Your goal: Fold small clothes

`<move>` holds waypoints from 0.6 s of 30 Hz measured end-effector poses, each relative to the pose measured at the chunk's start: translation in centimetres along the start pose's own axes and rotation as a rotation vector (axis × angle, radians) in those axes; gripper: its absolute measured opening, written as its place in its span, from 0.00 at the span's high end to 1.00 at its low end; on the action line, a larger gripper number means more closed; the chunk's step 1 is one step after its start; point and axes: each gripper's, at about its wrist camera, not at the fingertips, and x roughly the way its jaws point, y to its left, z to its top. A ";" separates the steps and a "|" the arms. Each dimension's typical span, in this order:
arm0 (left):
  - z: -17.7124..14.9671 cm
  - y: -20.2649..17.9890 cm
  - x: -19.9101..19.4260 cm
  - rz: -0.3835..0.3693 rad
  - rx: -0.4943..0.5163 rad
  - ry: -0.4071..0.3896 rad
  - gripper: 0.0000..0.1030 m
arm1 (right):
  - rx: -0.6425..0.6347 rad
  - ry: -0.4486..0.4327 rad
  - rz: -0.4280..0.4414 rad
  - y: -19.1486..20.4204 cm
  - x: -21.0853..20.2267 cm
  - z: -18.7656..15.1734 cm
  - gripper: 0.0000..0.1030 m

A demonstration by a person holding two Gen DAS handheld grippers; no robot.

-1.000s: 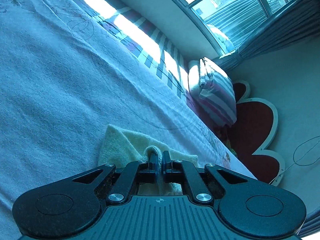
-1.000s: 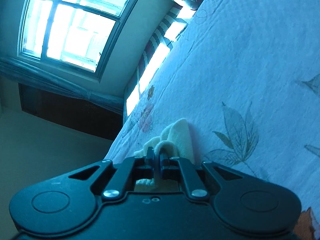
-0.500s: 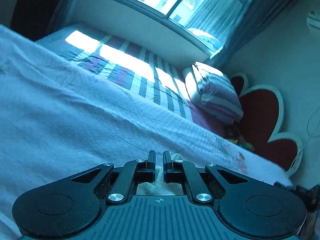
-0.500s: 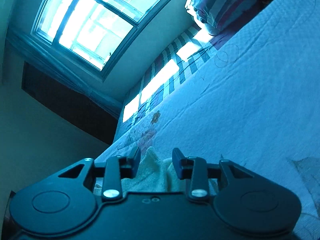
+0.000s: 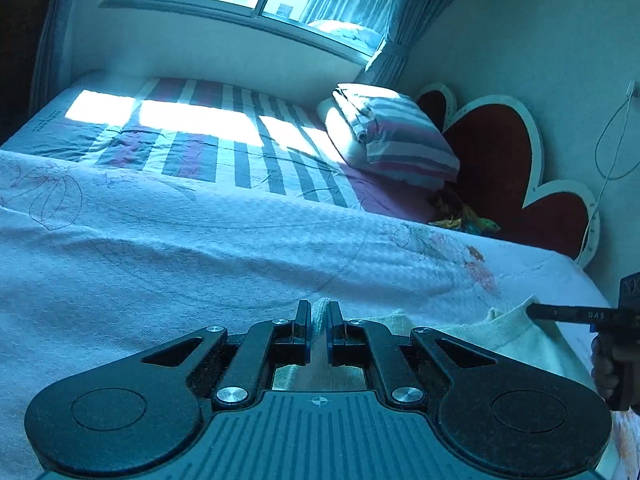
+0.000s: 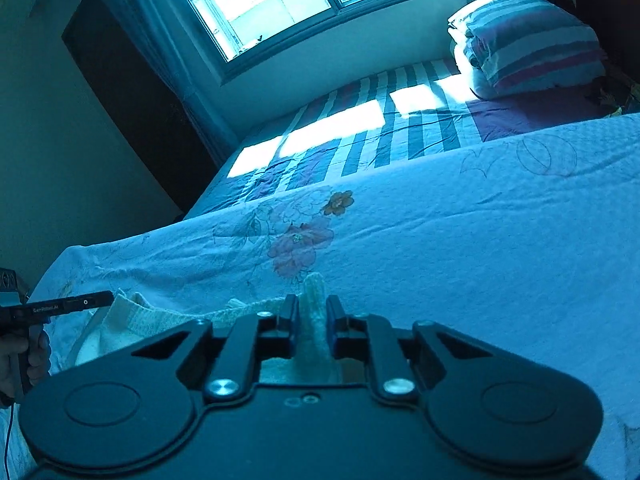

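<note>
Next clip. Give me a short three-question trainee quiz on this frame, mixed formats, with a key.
1. True or false: the left claw is shut on the pale yellow knitted garment.
2. What lies under that garment? A) a wooden table B) the white textured floral bedspread C) a tiled floor
3. Fill in: the folded striped quilt sits at the head of the bed, by the red ____-shaped headboard.

Key: 1 true. 2 B. 3 heart. Note: the right claw is closing, with a fold of the same garment between its fingers.
</note>
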 end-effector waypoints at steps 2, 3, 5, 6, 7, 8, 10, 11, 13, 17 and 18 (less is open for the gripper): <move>-0.3 0.3 0.2 0.001 0.003 0.009 0.95 | -0.017 -0.001 -0.005 0.2 -0.1 -0.2 0.93; -0.4 0.4 0.3 0.003 0.001 0.017 0.82 | -0.026 -0.004 -0.006 0.3 -0.1 -0.2 0.93; -0.6 0.3 0.0 0.014 0.005 -0.008 0.27 | -0.034 -0.008 -0.004 0.3 -0.3 -0.2 0.93; -0.7 0.2 -0.3 0.021 0.018 -0.033 0.12 | -0.033 -0.009 -0.001 0.3 -0.4 -0.3 0.93; -0.7 0.0 -0.5 0.009 0.037 -0.042 0.13 | -0.031 -0.012 0.003 0.2 -0.5 -0.3 0.93; -0.6 0.0 -0.3 0.006 0.035 -0.030 0.13 | -0.027 -0.013 0.005 0.1 -0.5 -0.2 0.93; -0.4 -0.2 0.2 0.009 0.048 -0.010 0.25 | -0.020 -0.008 0.009 0.0 -0.4 -0.3 0.93; -0.4 -0.3 0.5 0.016 0.058 0.005 0.40 | -0.021 -0.007 0.006 0.0 -0.4 -0.3 0.93; -0.4 -0.5 1.5 0.029 0.083 0.060 0.62 | -0.020 -0.007 0.001 -0.1 -0.2 -0.3 0.93; -0.7 -1.1 1.6 0.032 0.104 0.038 0.97 | -0.039 -0.003 -0.017 0.2 0.1 -0.3 0.94; -0.7 -1.2 0.8 0.035 0.093 -0.025 0.98 | -0.051 -0.004 -0.026 0.3 0.1 -0.4 0.95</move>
